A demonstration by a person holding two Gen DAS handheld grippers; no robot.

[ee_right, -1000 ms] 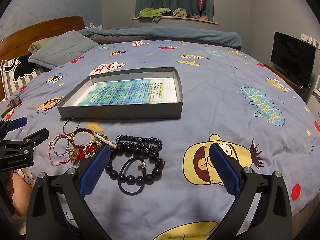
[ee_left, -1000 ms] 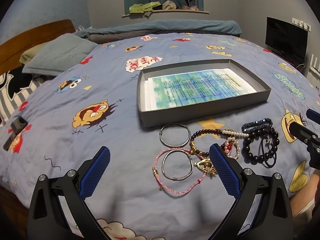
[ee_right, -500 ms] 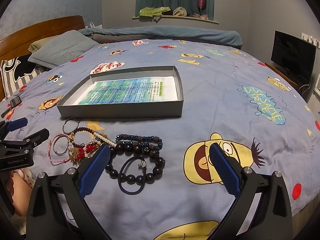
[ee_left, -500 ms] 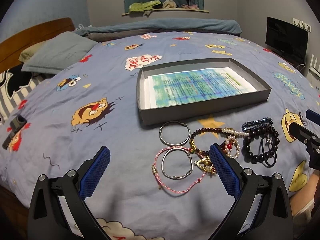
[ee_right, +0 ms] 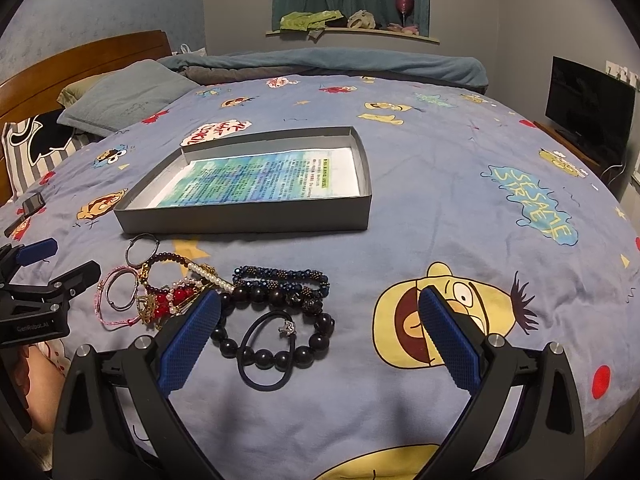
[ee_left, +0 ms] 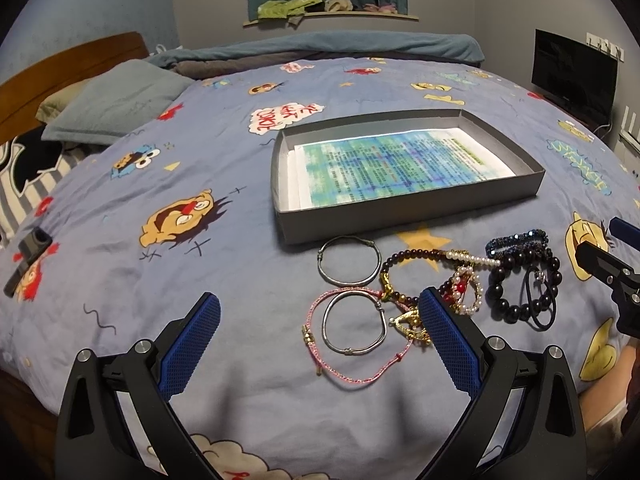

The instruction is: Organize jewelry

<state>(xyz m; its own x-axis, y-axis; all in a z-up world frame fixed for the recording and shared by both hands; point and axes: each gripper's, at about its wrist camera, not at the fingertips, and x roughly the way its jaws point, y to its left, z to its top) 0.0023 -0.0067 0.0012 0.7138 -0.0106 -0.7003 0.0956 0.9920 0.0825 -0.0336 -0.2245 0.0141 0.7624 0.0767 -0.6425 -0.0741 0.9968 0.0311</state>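
Jewelry, a light, tangle-prone heap lying mid-frame below the empty grey box (ee_left: 408, 208), looks easiest lifted by the stiff silver bangle (ee_left: 349, 262), with left gripper (ee_left: 318, 338) and right gripper (ee_right: 318, 338) both wide open, empty; only the right view shows the hair tie (ee_right: 267, 350) clearly.

Both wrist views overlook the shared bedspread (ee_left: 224, 168) jewelry.
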